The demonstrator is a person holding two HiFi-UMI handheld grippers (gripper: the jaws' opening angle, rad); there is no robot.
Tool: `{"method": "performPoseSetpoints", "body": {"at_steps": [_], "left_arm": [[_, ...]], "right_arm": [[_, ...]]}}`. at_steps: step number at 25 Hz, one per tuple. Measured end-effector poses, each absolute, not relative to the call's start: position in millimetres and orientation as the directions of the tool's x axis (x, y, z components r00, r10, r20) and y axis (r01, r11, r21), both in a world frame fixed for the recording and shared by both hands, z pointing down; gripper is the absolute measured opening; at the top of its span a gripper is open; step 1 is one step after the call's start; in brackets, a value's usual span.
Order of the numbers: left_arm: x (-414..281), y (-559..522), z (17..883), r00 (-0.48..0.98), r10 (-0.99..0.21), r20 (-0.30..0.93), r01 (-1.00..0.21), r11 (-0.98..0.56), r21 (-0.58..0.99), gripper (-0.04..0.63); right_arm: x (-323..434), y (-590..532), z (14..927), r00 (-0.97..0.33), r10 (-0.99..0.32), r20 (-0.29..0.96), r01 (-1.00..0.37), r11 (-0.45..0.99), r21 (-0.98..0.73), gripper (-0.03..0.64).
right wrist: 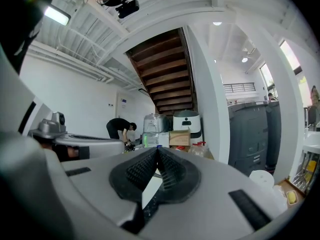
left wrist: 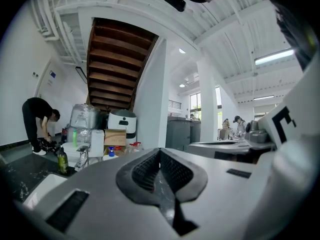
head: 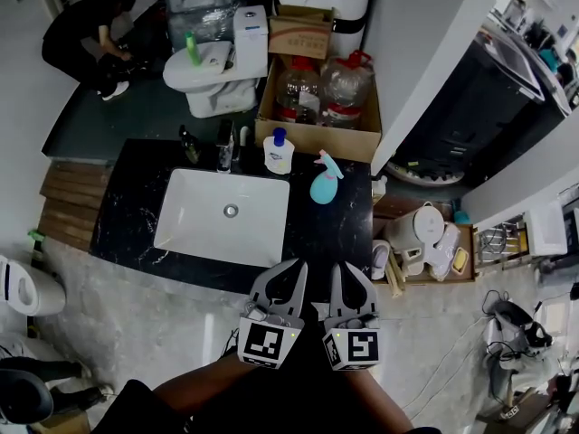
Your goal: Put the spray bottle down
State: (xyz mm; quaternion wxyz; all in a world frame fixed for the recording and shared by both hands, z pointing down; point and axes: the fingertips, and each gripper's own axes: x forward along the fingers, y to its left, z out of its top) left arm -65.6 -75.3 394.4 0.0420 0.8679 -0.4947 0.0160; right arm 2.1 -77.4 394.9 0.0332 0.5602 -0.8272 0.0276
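Two grippers hover side by side over the near edge of the black counter (head: 131,215). The left gripper (left wrist: 160,152) and right gripper (right wrist: 156,149) both have their jaws pressed together on nothing. One spray bottle (head: 324,181) stands upright near the counter's back edge, right of the single sink (head: 185,217), with bare counter around it. One blue-capped white bottle (head: 278,152) stands nearby, and two water jugs (head: 297,89) sit boxed behind.
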Motion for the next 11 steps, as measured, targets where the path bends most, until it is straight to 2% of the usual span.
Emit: {"method": "performPoseSetpoints", "body": {"at_steps": [11], "left_arm": [[-74,-75,387,0.498,-0.866,0.052,-0.867,-0.495,0.055,0.014]], "right_arm": [[-8,-78,379,-0.392,-0.919,0.032,-0.920,0.392,0.008,0.015]]}}
